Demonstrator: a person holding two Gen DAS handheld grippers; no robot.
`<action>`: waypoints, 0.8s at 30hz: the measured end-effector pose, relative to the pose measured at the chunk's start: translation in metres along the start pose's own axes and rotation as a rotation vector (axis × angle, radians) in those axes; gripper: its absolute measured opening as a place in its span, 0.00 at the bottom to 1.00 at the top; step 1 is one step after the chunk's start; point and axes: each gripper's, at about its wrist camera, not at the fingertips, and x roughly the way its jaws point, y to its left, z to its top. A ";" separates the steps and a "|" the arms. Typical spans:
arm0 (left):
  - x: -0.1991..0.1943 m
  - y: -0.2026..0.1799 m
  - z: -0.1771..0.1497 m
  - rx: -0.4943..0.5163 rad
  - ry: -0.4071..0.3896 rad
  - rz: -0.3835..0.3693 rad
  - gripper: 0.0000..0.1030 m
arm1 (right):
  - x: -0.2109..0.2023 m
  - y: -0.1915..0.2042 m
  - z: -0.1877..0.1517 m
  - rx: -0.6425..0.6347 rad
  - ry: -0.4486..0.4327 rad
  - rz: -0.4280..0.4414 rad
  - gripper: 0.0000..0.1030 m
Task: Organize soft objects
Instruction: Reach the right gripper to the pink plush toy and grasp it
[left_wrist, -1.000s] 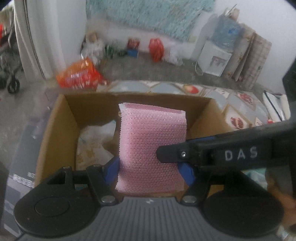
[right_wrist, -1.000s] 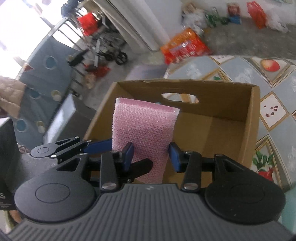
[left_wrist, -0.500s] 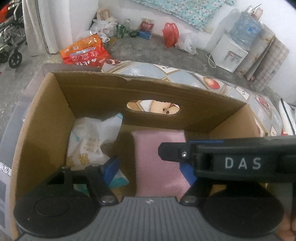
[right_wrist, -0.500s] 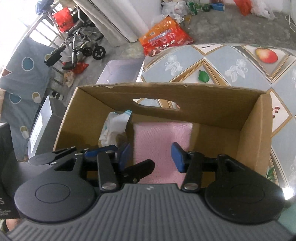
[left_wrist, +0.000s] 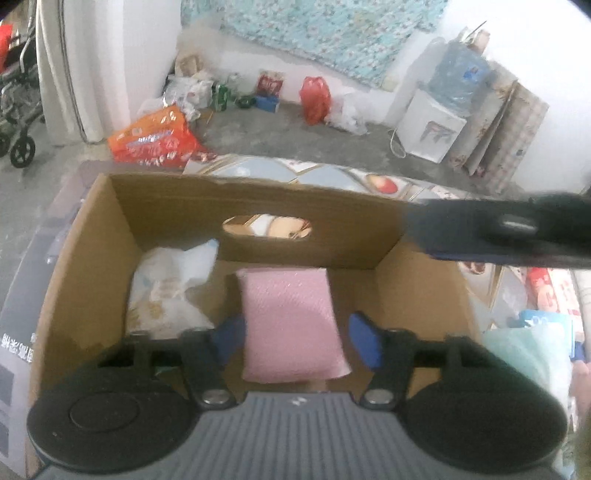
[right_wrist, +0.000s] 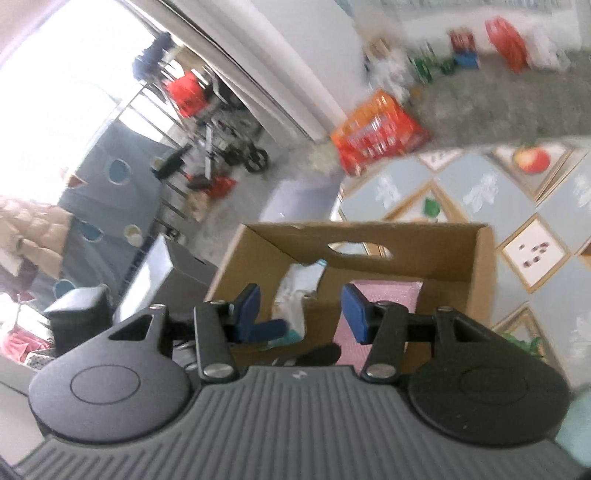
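Observation:
A pink soft pad (left_wrist: 290, 325) lies flat on the floor of the open cardboard box (left_wrist: 258, 206), beside a crumpled white packet (left_wrist: 166, 291) at the box's left. My left gripper (left_wrist: 295, 341) is open above the pad, its blue pads apart and clear of it. My right gripper (right_wrist: 301, 308) is open and empty, raised above the box's near wall; the box (right_wrist: 480, 266), the pink pad (right_wrist: 388, 291) and the white packet (right_wrist: 299, 284) show between and beyond its fingers. The right gripper's arm crosses the left wrist view at upper right.
The box stands on a table with a patterned fruit cloth (right_wrist: 498, 192). A pale green soft item (left_wrist: 524, 354) and coloured packets (left_wrist: 550, 291) lie right of the box. An orange bag (left_wrist: 155, 136), a red bag (left_wrist: 314, 94) and a white cabinet (left_wrist: 432, 129) are on the floor beyond.
Both grippers held the pink pad upright over the box, lowered it in and let go. Now both are open and have pulled back; the right one has lifted away.

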 end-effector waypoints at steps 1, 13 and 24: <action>0.002 -0.006 0.000 0.017 -0.012 0.004 0.41 | -0.014 -0.001 -0.005 -0.007 -0.017 0.011 0.48; 0.086 -0.042 0.010 0.008 0.142 -0.085 0.24 | -0.162 -0.084 -0.105 0.072 -0.134 0.023 0.52; 0.108 -0.036 0.009 0.003 0.166 0.083 0.38 | -0.264 -0.179 -0.215 0.283 -0.258 -0.117 0.53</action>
